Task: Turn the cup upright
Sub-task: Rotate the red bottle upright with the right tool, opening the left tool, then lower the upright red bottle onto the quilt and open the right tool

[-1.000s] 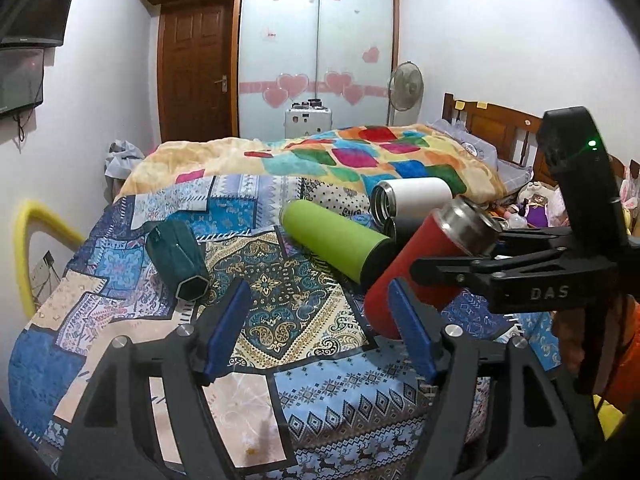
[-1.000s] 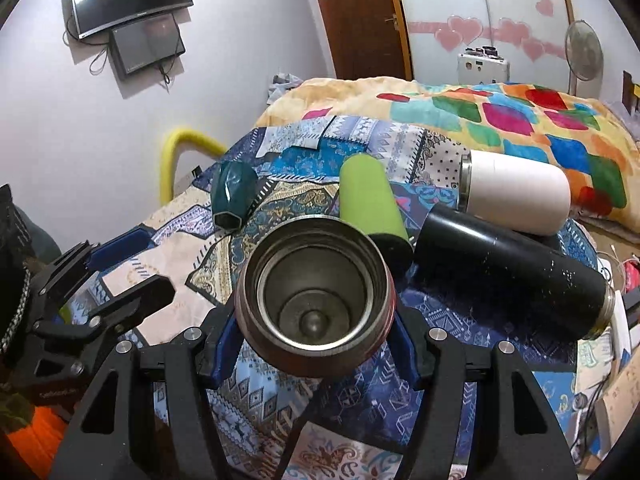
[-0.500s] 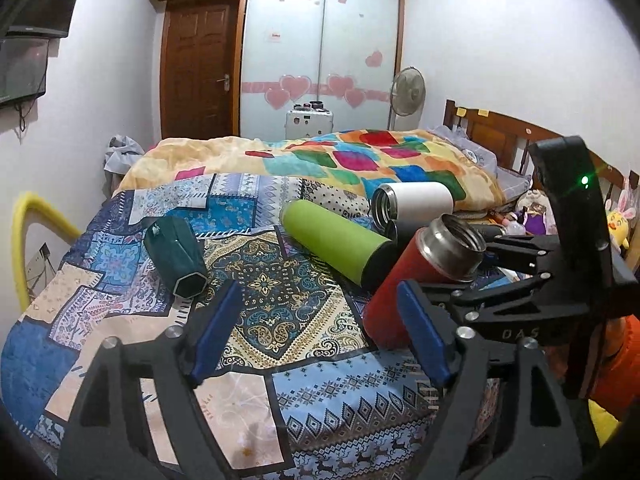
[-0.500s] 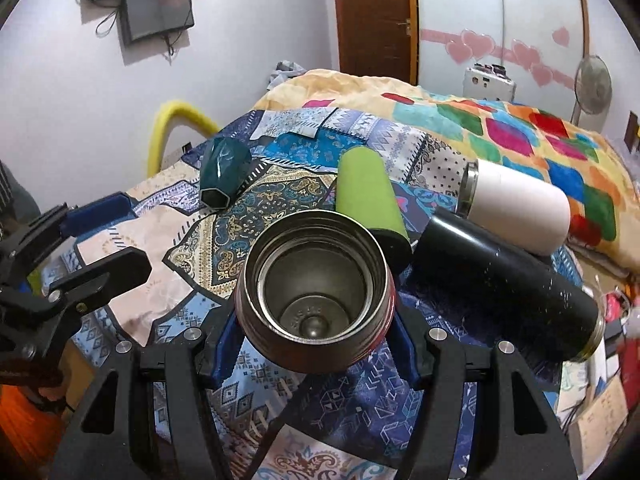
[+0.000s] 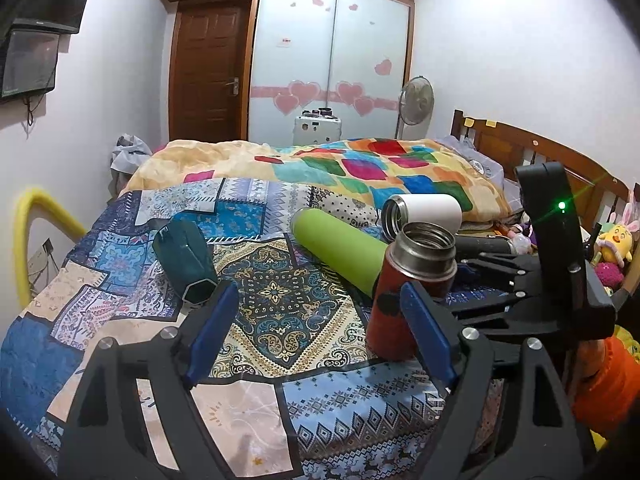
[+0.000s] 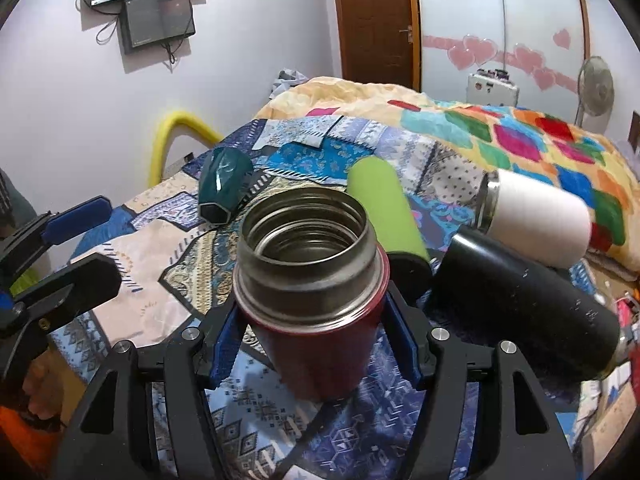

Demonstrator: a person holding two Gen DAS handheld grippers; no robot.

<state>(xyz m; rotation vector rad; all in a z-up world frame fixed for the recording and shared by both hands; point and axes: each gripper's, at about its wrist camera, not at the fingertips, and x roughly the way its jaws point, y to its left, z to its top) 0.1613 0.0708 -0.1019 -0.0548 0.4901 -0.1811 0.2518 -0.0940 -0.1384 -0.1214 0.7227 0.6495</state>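
A red cup (image 6: 316, 340) with a steel open mouth stands almost upright on the patterned bedspread (image 5: 276, 304), base on the cloth. My right gripper (image 6: 308, 336) is shut on the red cup's upper body, blue pads on both sides. In the left wrist view the red cup (image 5: 394, 308) is at centre right, with the right gripper (image 5: 520, 292) reaching in from the right. My left gripper (image 5: 316, 328) is open and empty, low over the bedspread to the cup's left.
Several other cups lie on their sides: a green one (image 5: 340, 248), a white one (image 5: 424, 212), a black one (image 6: 520, 308) and a dark teal one (image 5: 186, 260). A colourful quilt (image 5: 360, 168) is heaped behind. A yellow rail (image 5: 28, 232) stands at the left bed edge.
The right gripper has turned the red cup from strongly tilted to nearly upright, its base coming down on the bedspread. The left gripper has stayed open and risen slightly.
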